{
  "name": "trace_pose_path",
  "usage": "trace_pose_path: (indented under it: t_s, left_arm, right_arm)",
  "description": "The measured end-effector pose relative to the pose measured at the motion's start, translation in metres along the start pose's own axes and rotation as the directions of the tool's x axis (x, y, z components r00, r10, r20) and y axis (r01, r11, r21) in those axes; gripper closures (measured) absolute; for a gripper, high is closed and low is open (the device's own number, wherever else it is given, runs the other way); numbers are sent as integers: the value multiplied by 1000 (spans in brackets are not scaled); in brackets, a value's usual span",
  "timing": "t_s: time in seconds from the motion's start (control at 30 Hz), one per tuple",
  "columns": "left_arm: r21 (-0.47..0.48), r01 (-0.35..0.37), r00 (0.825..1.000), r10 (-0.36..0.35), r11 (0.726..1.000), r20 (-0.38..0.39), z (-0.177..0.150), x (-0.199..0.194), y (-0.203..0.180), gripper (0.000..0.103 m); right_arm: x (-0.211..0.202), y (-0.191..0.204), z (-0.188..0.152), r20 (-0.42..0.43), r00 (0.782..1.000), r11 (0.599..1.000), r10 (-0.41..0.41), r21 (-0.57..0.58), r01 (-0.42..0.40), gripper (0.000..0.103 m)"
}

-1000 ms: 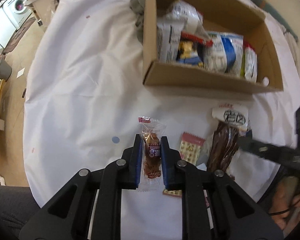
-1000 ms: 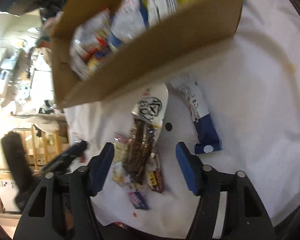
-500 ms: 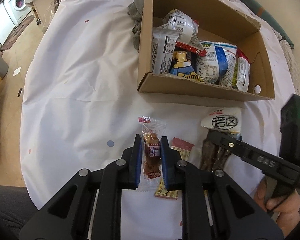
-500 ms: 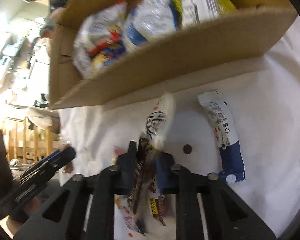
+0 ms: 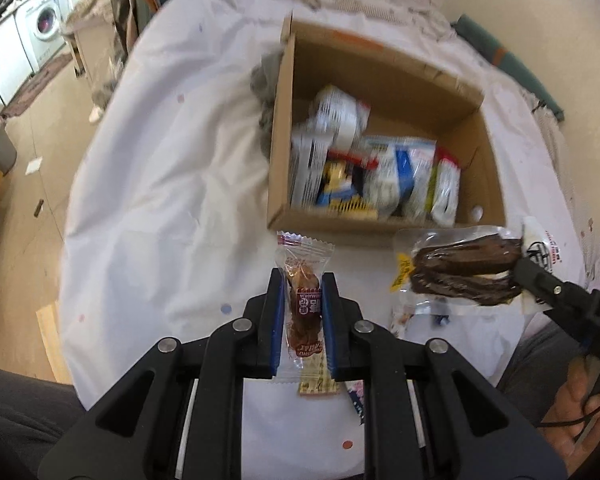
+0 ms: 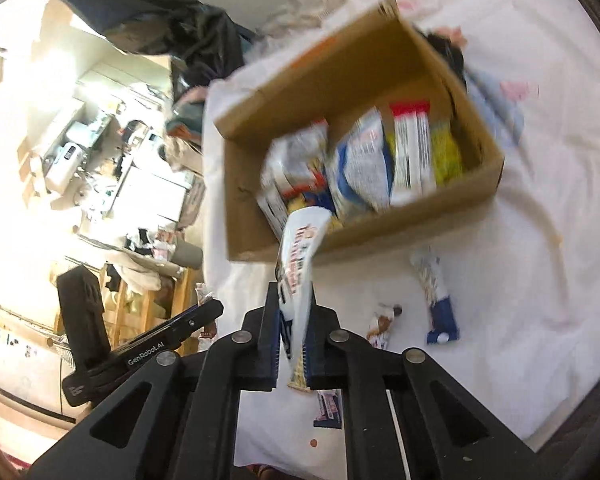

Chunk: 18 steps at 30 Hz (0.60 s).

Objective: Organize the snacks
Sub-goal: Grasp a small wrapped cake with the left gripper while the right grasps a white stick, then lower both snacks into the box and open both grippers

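Observation:
An open cardboard box (image 5: 284, 136) holding several snack packets (image 5: 384, 172) stands on the white tablecloth; it also shows in the right wrist view (image 6: 484, 136). My left gripper (image 5: 301, 312) is shut on a small clear packet with a brown snack (image 5: 302, 280), held above the cloth in front of the box. My right gripper (image 6: 293, 336) is shut on a long clear packet of dark snack sticks (image 5: 464, 272) with a white label end (image 6: 300, 248), lifted near the box's front wall.
Loose packets lie on the cloth: a blue and white one (image 6: 436, 300), a small one (image 6: 384, 324), a yellowish one (image 5: 316, 376) under my left gripper. The table edge and floor are to the left (image 5: 28, 200). A grey cloth (image 5: 266, 80) lies beside the box.
My right gripper closed on the dark snack packet and lifted it off the cloth toward the box. My left gripper rose with its small packet still held.

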State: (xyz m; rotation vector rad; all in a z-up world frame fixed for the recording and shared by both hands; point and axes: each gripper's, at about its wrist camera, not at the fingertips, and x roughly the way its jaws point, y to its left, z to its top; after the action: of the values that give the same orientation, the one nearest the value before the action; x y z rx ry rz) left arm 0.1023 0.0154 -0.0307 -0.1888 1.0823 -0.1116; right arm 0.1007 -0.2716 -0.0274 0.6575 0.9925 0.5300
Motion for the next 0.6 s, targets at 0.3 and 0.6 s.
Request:
trace_pose_path:
  t_s: [0.3,0.6]
  left_arm:
    - [55,-15,992,8,998,123,40,-32,-14,89]
    - [85,-16,992,6,996,124,76,-20,-31,89]
  right_arm:
    - [-47,17,54,155,988,998,17,-66,-7,96]
    - [-41,-5,89,211,977,1000,-2,-22,7,96]
